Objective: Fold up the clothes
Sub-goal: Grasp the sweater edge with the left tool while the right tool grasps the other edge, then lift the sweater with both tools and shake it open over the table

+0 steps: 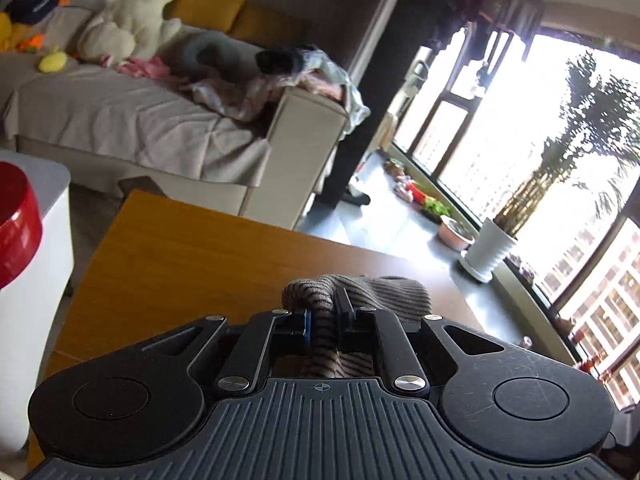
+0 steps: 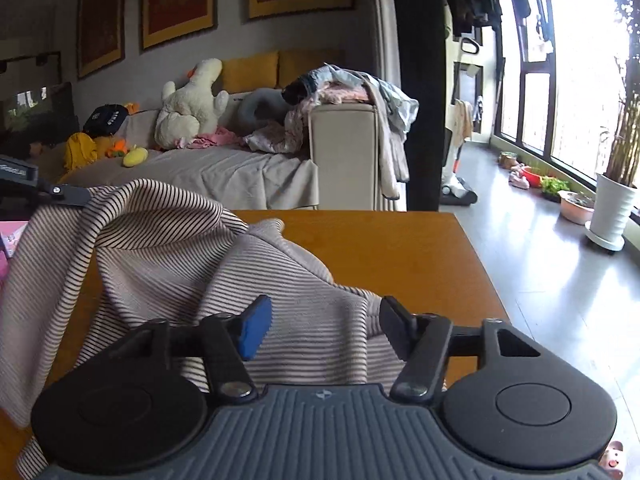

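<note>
A beige garment with thin dark stripes point(image 2: 224, 280) lies rumpled on the wooden table point(image 2: 384, 248). My left gripper point(image 1: 323, 316) is shut on a bunched fold of this striped garment point(image 1: 360, 292), lifted above the table point(image 1: 180, 264). In the right wrist view the left gripper point(image 2: 60, 194) shows at the far left, holding a raised corner of the cloth. My right gripper point(image 2: 324, 324) is open just above the garment's near part, cloth lying beneath and between its fingers.
A sofa point(image 2: 240, 176) with plush toys and piled clothes stands behind the table. A red round container point(image 1: 16, 224) sits on a white surface at left. Potted plants point(image 2: 612, 216) and bowls line the windows at right, with open floor point(image 2: 540, 264) beside the table.
</note>
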`<state>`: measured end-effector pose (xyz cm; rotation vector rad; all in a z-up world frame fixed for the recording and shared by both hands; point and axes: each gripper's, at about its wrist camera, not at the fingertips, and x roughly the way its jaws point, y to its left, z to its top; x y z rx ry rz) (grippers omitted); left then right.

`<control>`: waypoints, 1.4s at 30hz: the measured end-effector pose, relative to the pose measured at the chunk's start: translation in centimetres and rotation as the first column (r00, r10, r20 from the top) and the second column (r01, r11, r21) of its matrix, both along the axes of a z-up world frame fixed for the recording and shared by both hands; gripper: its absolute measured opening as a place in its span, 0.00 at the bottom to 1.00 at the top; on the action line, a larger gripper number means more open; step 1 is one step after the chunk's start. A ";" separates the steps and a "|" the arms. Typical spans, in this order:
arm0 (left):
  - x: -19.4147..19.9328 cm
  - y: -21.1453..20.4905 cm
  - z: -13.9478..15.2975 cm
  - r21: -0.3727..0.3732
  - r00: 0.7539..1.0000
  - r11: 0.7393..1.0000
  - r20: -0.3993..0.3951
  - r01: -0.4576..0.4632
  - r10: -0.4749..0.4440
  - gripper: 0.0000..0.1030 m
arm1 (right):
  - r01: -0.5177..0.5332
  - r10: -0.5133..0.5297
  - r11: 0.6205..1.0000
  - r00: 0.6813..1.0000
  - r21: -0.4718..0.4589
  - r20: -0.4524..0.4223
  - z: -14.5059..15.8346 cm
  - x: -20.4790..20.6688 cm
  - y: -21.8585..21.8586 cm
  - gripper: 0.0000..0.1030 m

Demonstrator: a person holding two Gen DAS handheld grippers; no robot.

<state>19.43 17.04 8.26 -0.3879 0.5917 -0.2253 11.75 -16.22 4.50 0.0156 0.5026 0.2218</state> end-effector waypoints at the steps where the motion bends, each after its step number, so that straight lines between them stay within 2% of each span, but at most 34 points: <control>1: 0.9 0.8 -0.4 -0.007 1.000 1.000 -0.025 -0.020 0.020 0.12 | -0.028 0.028 1.000 1.000 0.006 -0.005 0.4 0.4 0.9 0.54; 3: 2.0 1.9 -2.2 0.011 0.994 0.998 -0.093 -0.056 0.057 0.12 | -0.071 0.070 0.997 0.997 -0.030 -0.021 0.3 1.5 3.3 0.56; 5: 2.6 2.8 -4.0 0.017 0.986 0.997 -0.150 -0.073 0.075 0.12 | -0.111 0.106 0.990 0.993 -0.085 -0.057 -0.7 2.7 5.6 0.75; 7: 2.7 3.7 -5.3 -0.012 0.981 0.997 -0.180 -0.079 0.075 0.12 | -0.147 0.135 0.979 0.986 -0.140 -0.095 -2.0 3.9 7.4 0.75; 8: 2.6 4.2 -5.6 -0.033 0.979 0.996 -0.188 -0.083 0.076 0.12 | -0.164 0.146 0.971 0.983 -0.174 -0.111 -2.5 4.4 8.2 0.61; 9: 2.4 4.6 -6.0 -0.054 0.979 0.995 -0.189 -0.085 0.073 0.12 | -0.180 0.157 0.960 0.980 -0.213 -0.118 -2.8 4.8 8.6 0.41; 10: 2.3 5.1 -6.3 -0.075 0.979 0.993 -0.191 -0.086 0.070 0.12 | -0.195 0.168 0.947 0.978 -0.254 -0.124 -2.9 5.3 9.0 0.04; 12: 2.4 6.1 -6.5 -0.118 0.979 0.989 -0.196 -0.088 0.064 0.12 | -0.184 0.168 0.944 0.982 -0.273 -0.081 -1.2 5.9 8.0 0.05; 13: 2.6 6.4 -6.6 -0.116 0.978 0.989 -0.195 -0.091 0.067 0.12 | -0.145 0.140 0.945 0.989 -0.294 -0.037 -0.1 6.4 7.0 0.05; 15: 3.0 6.9 -6.8 -0.109 0.978 0.989 -0.194 -0.097 0.074 0.12 | -0.031 0.051 0.940 0.997 -0.339 0.050 1.9 7.8 4.2 0.04; 17: 3.6 7.1 -7.2 -0.097 0.976 0.990 -0.201 -0.102 0.081 0.12 | 0.089 -0.061 0.926 0.994 -0.368 0.086 2.6 10.0 1.0 0.04; 20: 4.4 7.2 -8.0 -0.112 0.975 0.989 -0.211 -0.091 0.066 0.13 | 0.180 -0.180 0.901 0.983 -0.395 0.035 0.6 13.4 -3.0 0.05; 24: 4.6 6.7 -8.0 -0.113 0.973 0.991 -0.223 -0.078 0.051 0.13 | 0.177 -0.218 0.906 0.974 -0.384 -0.065 -3.9 15.0 -4.4 0.05; 25: 4.4 6.5 -7.7 -0.102 0.974 0.992 -0.222 -0.071 0.047 0.18 | 0.180 -0.224 0.907 0.972 -0.381 -0.074 -4.8 15.1 -4.6 0.05; 26: 4.1 6.3 -7.2 -0.085 0.976 0.994 -0.213 -0.061 0.042 0.30 | 0.184 -0.227 0.909 0.971 -0.374 -0.074 -5.3 15.1 -4.8 0.05; 28: 3.0 6.0 -5.6 -0.028 0.986 0.999 -0.163 -0.047 0.042 0.45 | 0.190 -0.228 0.917 0.971 -0.351 -0.069 -5.8 15.1 -5.3 0.05; 31: 1.4 4.9 -2.4 0.075 0.999 0.997 -0.046 -0.022 0.025 0.55 | 0.191 -0.218 0.931 0.974 -0.312 -0.056 -5.2 15.0 -6.0 0.08; 33: 1.3 3.2 -0.7 0.142 1.000 0.990 0.019 0.007 -0.009 0.70 | 0.190 -0.208 0.944 0.977 -0.269 -0.038 -4.3 14.7 -6.3 0.09; 34: 1.7 2.1 -0.1 0.175 0.999 0.984 0.041 0.027 -0.035 0.78 | 0.195 -0.207 0.947 0.978 -0.255 -0.023 -3.8 14.4 -6.3 0.13; 36: 4.0 -0.6 -0.1 0.232 0.994 0.968 0.025 0.098 -0.106 0.79 | 0.196 -0.198 0.953 0.980 -0.229 0.012 -2.8 13.5 -5.9 0.18; 37: 5.2 -2.0 -0.4 0.255 0.990 0.958 0.007 0.132 -0.139 0.79 | 0.186 -0.183 0.957 0.983 -0.221 0.031 -2.2 12.9 -5.5 0.23; 39: 7.8 -4.6 -2.3 0.314 0.983 0.931 -0.045 0.185 -0.180 0.78 | 0.159 -0.148 0.962 0.987 -0.224 0.067 -1.2 11.7 -4.8 0.29; 41: 10.4 -7.1 -4.3 0.370 0.971 0.898 -0.099 0.237 -0.215 0.71 | 0.118 -0.102 0.970 0.991 -0.213 0.084 -0.1 10.7 -4.0 0.42; 42: 11.0 -7.7 -5.1 0.391 0.967 0.885 -0.119 0.253 -0.225 0.66 | 0.087 -0.073 0.977 0.994 -0.192 0.077 0.2 10.2 -3.7 0.45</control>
